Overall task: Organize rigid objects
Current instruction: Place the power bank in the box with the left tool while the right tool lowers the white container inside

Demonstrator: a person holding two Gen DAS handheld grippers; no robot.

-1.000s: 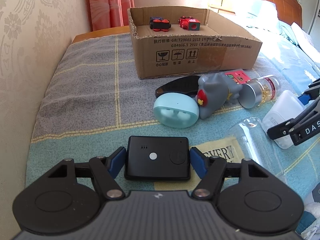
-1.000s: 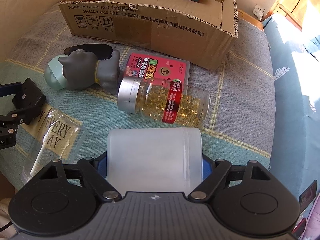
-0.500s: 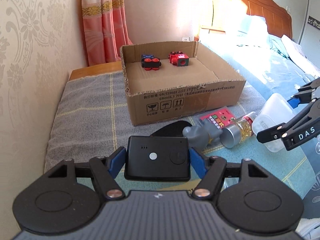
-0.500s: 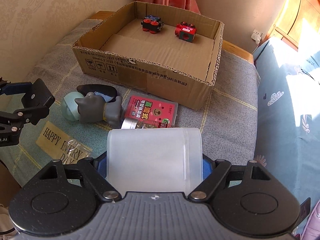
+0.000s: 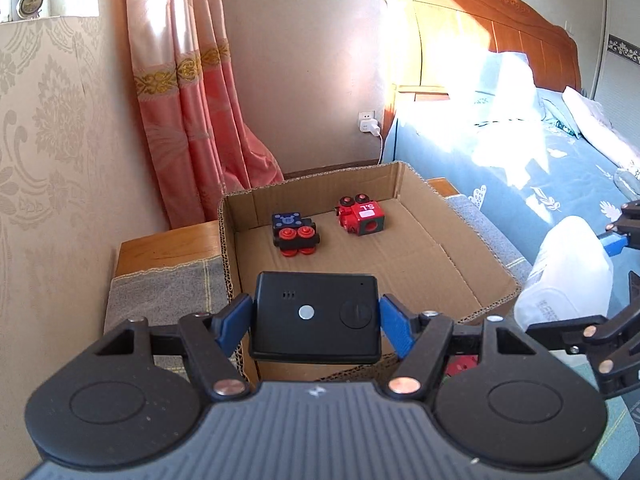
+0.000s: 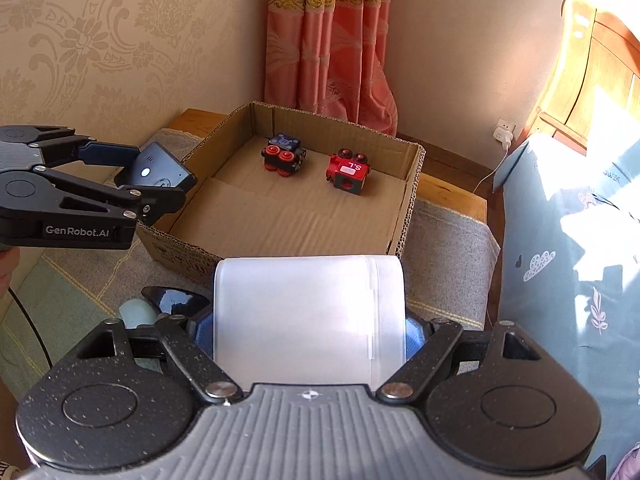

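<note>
My left gripper (image 5: 316, 318) is shut on a flat black device (image 5: 316, 316) with a small round button, held in the air above the near left corner of the open cardboard box (image 5: 436, 196). My right gripper (image 6: 308, 332) is shut on a frosted white plastic jar (image 6: 308, 312), raised just before the box's near wall. Inside the box a dark blue and red toy block (image 5: 296, 234) and a red toy cube (image 5: 362, 220) lie near the far wall. In the right wrist view the left gripper (image 6: 160, 182) and the black device (image 6: 154, 168) hang over the box's left edge (image 6: 168, 232).
The box rests on a grey and teal blanket (image 6: 448, 232) over a wooden bench. A black glossy object (image 6: 176, 300) and a pale teal case (image 6: 136, 310) lie on the blanket below my right gripper. A bed with a blue cover (image 5: 500, 176) lies at the right, a pink curtain (image 5: 200, 120) behind.
Both grippers rose off the blanket with their loads and moved toward the box. The toy figure, pill bottle and packet slid out of view below.
</note>
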